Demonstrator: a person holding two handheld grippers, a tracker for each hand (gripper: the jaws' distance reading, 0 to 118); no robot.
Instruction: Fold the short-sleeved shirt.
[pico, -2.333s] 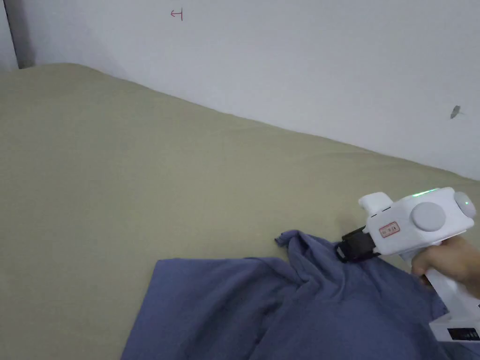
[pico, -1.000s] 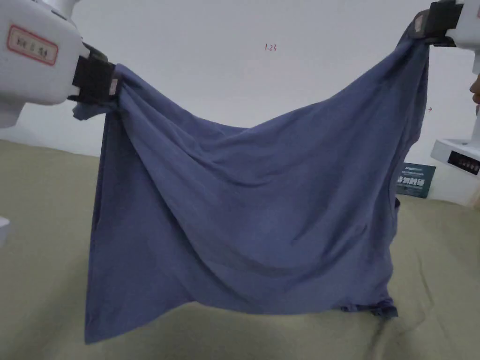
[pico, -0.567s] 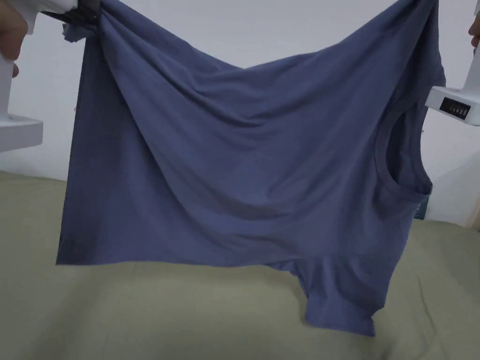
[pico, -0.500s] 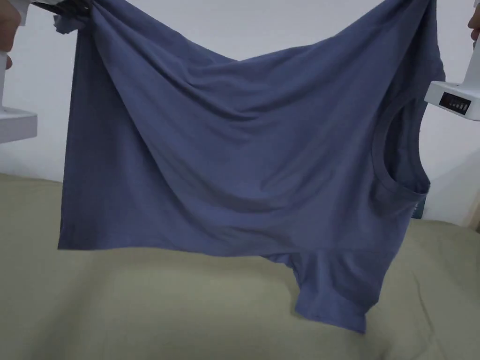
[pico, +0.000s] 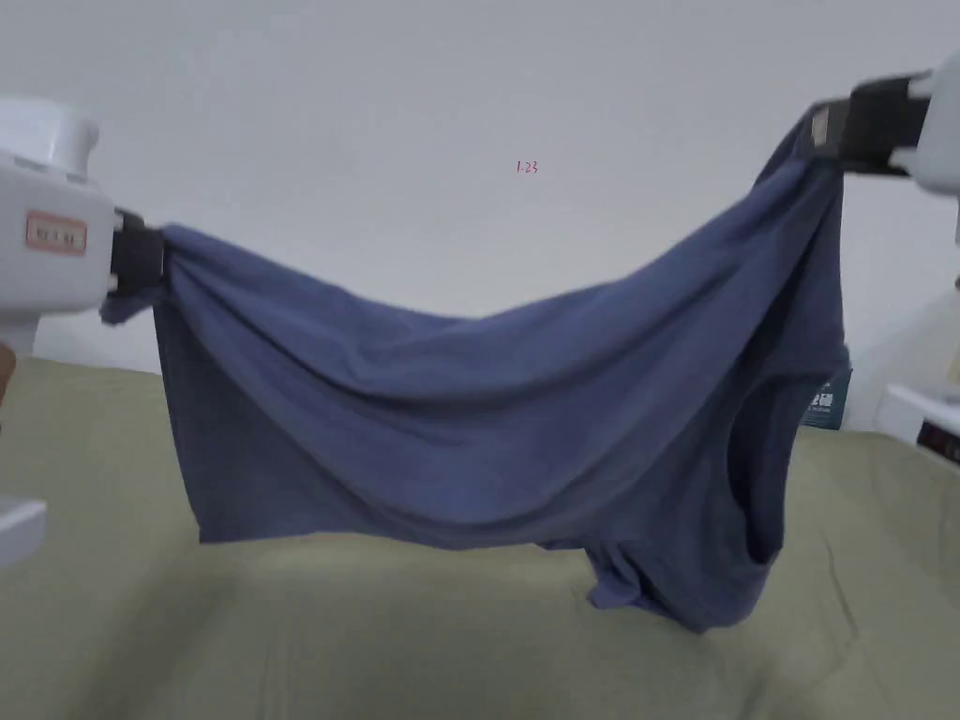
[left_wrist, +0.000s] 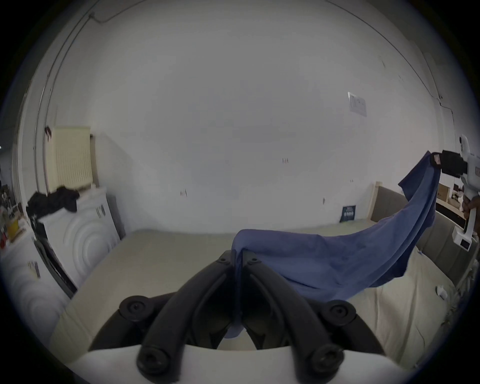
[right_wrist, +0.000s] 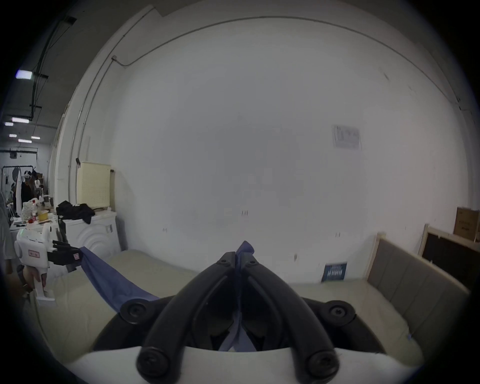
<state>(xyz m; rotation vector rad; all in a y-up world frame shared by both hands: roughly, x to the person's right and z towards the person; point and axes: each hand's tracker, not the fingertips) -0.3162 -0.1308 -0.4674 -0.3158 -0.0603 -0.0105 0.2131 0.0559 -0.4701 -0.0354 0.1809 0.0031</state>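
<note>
The blue shirt (pico: 487, 412) is up in the air, strung between the two grippers above the olive-green bed (pico: 375, 637), with a white wall (pico: 422, 112) behind it. On the left of the head view, the left gripper (pico: 150, 258) has its black jaws pinched tight on one bunched corner of the cloth; a small tuft pokes out on the near side of the jaws. In the left gripper view the two jaws meet at their tips with blue fabric caught between them and running down the slot. Over on the right and higher, the right gripper (pico: 825, 131) is clamped on the other corner of the shirt, and the right gripper view backs that up: jaws pressed together, a little blue point sticking out past the tips and a strip of cloth hanging down between them. The top edge sags in a deep curve from one grip to the other. The round neck opening (pico: 755, 478) hangs on the right side, facing sideways, and below it the cloth bunches into a low fold that hangs just above the bed. The lower left corner hangs clear of the bed. A small dark sign (pico: 830, 398) leans against the wall at far right, partly behind the shirt
</note>
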